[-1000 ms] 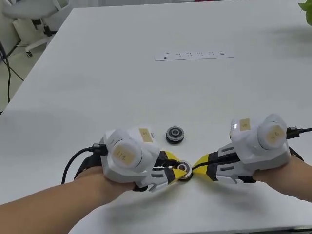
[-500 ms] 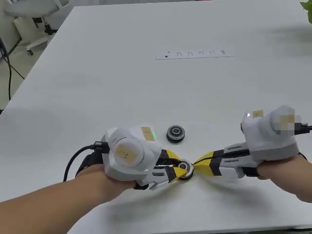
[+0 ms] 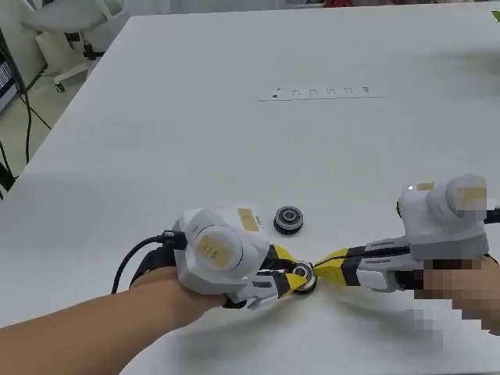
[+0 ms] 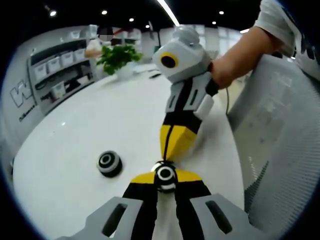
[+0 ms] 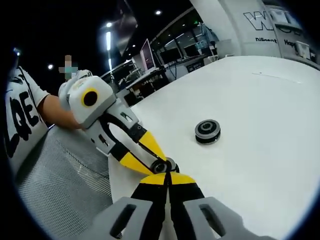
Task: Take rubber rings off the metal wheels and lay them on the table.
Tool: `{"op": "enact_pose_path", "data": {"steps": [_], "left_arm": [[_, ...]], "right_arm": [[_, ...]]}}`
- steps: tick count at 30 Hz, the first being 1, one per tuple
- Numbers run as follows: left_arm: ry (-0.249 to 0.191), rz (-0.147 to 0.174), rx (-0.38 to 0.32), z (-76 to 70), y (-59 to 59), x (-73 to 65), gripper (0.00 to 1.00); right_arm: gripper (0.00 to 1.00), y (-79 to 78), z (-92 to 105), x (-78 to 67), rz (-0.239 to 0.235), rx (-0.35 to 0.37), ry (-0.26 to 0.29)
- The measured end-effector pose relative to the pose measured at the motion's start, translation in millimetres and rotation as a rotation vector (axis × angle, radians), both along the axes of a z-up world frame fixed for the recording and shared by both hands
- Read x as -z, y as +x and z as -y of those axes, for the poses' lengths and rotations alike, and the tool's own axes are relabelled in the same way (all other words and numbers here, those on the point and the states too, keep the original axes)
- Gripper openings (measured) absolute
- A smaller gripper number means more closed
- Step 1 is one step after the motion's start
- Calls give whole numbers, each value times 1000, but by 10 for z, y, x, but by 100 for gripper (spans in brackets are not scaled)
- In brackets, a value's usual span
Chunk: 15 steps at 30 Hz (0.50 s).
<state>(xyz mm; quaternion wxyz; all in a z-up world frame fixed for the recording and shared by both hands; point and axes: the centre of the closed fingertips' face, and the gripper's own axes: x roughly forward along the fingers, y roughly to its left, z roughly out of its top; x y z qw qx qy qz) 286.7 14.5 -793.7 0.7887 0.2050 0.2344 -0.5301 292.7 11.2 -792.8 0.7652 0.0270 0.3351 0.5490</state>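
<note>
Left hand-held gripper is clamped on a metal wheel, one jaw on each side of it, held low at the near edge of the white surface, about mid-width. In the left gripper view the wheel sits right between the yellow jaw tips, a dark band around a pale hub.

Right hand-held gripper comes in from the right and meets the left one tip to tip. Its jaws are pressed together with only a thin line between them, tips touching the wheel's rim. Can't tell whether any rubber is pinched between them. In the right gripper view the same wheel is just past the gripper's own closed tips, with the left gripper's jaws around it.

Second metal wheel lies flat on the surface just beyond the grippers toward the far edge, touching neither. Its black rubber ring is on it.

A white socket strip lies well beyond, toward the far edge. A black cable runs from the back of the left gripper. An office chair stands off the far left corner. A green plant stands at the far end of the surface in the left gripper view.
</note>
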Motion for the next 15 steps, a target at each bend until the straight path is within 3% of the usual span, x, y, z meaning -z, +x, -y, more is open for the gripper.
{"op": "enact_pose_path", "data": {"steps": [10, 11, 13, 15], "left_arm": [[1, -1, 1, 1, -11, 2, 12], [1, -1, 1, 2, -11, 2, 12], [1, 0, 0, 6, -10, 3, 12], [-1, 0, 2, 7, -12, 2, 12]], "right_arm": [[0, -45, -63, -31, 3, -29, 16], [0, -61, -89, -47, 1, -32, 24], [0, -160, -217, -162, -16, -69, 91], [0, -146, -203, -129, 38, -90, 31]]}}
